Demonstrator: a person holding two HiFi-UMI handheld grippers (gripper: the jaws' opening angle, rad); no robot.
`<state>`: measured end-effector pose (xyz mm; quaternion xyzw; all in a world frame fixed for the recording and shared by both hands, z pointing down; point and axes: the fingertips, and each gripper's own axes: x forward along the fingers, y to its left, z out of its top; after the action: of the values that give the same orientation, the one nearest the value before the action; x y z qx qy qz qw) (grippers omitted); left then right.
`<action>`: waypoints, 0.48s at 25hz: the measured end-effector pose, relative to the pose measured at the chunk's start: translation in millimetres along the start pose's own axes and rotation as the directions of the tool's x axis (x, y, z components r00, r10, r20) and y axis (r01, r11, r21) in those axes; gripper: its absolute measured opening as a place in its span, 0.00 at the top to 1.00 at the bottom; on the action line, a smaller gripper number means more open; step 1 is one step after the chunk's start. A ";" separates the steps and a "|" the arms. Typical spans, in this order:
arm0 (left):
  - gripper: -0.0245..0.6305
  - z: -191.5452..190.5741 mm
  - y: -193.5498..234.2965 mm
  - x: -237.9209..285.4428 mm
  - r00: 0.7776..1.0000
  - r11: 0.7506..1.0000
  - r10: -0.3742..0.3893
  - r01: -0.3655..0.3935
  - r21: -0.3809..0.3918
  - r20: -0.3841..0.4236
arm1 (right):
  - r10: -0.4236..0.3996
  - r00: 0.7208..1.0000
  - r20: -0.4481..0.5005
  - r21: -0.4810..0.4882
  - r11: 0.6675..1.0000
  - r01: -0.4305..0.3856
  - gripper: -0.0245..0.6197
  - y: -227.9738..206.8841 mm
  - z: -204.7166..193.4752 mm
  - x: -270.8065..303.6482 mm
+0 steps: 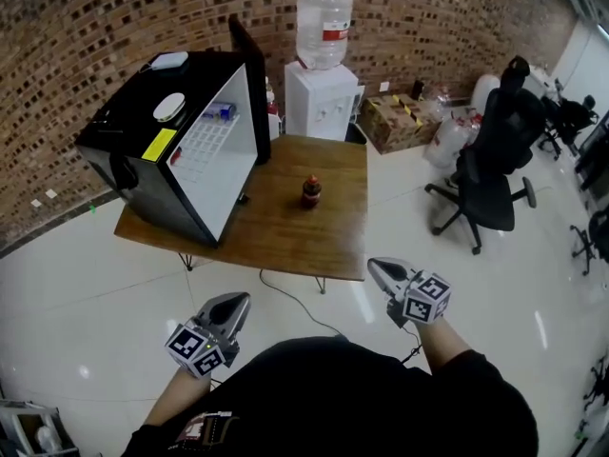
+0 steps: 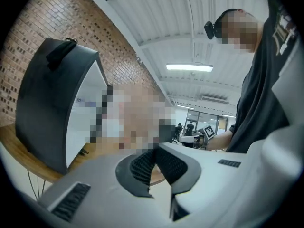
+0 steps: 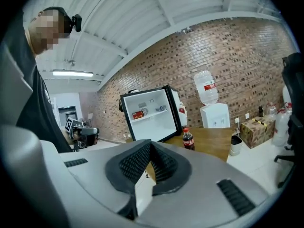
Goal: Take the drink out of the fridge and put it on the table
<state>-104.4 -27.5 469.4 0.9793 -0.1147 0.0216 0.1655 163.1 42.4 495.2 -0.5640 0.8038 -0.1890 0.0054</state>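
Observation:
A dark cola bottle with a red cap stands upright near the middle of the wooden table. The black mini fridge sits on the table's left part with its door swung open. Both grippers hang close to the person's body, well short of the table. My left gripper is shut with nothing between its pads. My right gripper is likewise shut and empty. In the right gripper view the bottle shows just beyond the closed pads, in front of the open fridge.
A white water dispenser stands behind the table. Cardboard boxes and a black office chair are to the right. A cable trails on the white floor under the table's near edge. A red can lies on the fridge shelf.

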 end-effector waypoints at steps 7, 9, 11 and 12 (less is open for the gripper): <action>0.97 -15.0 -80.5 63.6 0.995 0.995 0.094 -0.096 0.035 0.045 | 0.134 0.990 -0.044 0.015 0.991 -0.134 0.98 -40.1 -21.8 -68.5; 0.97 -18.9 -101.4 77.5 0.993 0.993 0.111 -0.112 0.033 0.044 | 0.187 0.981 -0.051 0.024 0.982 -0.186 0.98 -42.2 -23.3 -76.8; 0.97 -20.2 -116.4 81.5 0.992 0.992 0.122 -0.124 0.031 0.045 | 0.228 0.972 -0.052 0.032 0.973 -0.227 0.98 -36.1 -25.7 -78.6; 0.97 -19.7 -121.7 79.6 0.991 0.991 0.126 -0.128 0.033 0.046 | 0.246 0.968 -0.053 0.034 0.969 -0.245 0.98 -29.7 -27.7 -77.8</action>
<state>1.2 73.5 455.6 0.9730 -0.1799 0.0126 0.1439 212.1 112.7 514.2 -0.4544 0.8646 -0.2140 0.0135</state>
